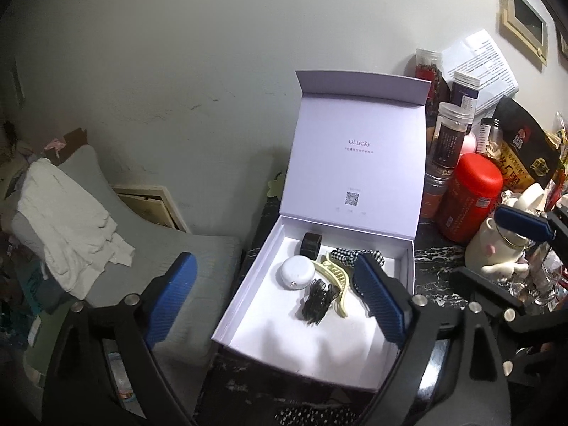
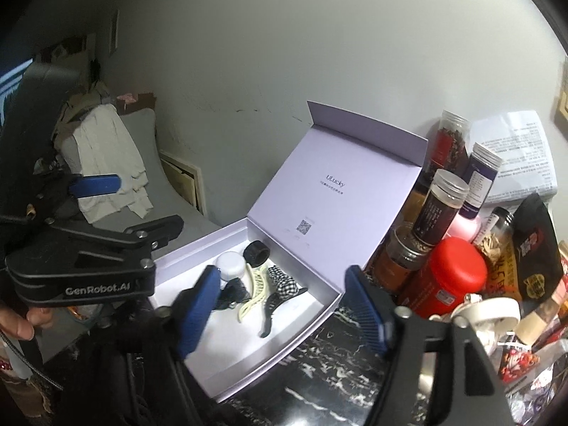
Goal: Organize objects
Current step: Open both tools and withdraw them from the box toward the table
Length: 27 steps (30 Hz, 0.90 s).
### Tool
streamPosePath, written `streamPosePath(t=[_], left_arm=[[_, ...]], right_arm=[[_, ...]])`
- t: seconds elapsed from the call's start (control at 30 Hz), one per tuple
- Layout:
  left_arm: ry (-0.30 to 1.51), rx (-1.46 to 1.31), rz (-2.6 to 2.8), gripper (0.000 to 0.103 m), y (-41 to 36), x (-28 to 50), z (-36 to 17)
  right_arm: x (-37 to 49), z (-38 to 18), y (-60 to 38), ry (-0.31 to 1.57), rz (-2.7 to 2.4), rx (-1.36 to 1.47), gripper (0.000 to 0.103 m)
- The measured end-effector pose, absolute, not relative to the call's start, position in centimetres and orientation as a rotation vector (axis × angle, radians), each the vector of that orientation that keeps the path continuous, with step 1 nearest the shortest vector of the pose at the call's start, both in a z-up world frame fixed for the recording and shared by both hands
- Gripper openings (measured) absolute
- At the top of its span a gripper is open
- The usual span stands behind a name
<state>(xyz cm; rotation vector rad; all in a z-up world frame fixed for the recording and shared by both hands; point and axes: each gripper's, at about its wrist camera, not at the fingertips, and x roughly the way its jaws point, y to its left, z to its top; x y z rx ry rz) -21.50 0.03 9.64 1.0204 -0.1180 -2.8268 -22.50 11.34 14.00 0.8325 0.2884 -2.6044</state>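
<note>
Far to the left of our left gripper [image 1: 273,301] lay a grey cushion [image 1: 198,259] with a white cloth [image 1: 71,234] draped over it. The left gripper's blue fingers [image 1: 170,305] stood spread wide with nothing between the pads, held above the near left part of an open white box [image 1: 245,284] on the dark marbled worktop [image 1: 436,266].

Ahead of that gripper, inside the box, we saw a round white case [image 1: 297,272], a black ring-shaped piece [image 1: 311,245] beyond it, a small black claw clip [image 1: 317,300], a cream claw clip [image 1: 335,280] and a black-and-white checked hair tie [image 1: 349,256]. The box's lid [image 1: 355,163] stood upright behind them, printed "ULucky".

Our right gripper [image 2: 284,309] was also spread, empty, its fingers [image 2: 369,314] held above the box's near right edge. In its view a long black clip [image 2: 273,305] lay just right of the cream one.

Right of both grippers, beside the box, stood a red canister [image 1: 468,195], several clear jars [image 1: 449,135], a black snack bag [image 1: 525,145] and a white figurine [image 1: 497,248].
</note>
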Motion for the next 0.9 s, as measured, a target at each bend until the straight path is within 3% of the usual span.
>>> streamPosePath(t=[0.33,0.9], left_arm=[[-0.133,0.963,-2.813,0.095,0.4,-17.1,11.5],[-0.144,1.040,-2.833,0.096,0.8,-12.6,9.3]], right_arm=[[-19.1,15.3,12.0,0.287,-2.660,0.801,0.076],[-14.7,13.1,12.5,0.281,-2.643,0.847,0.076]])
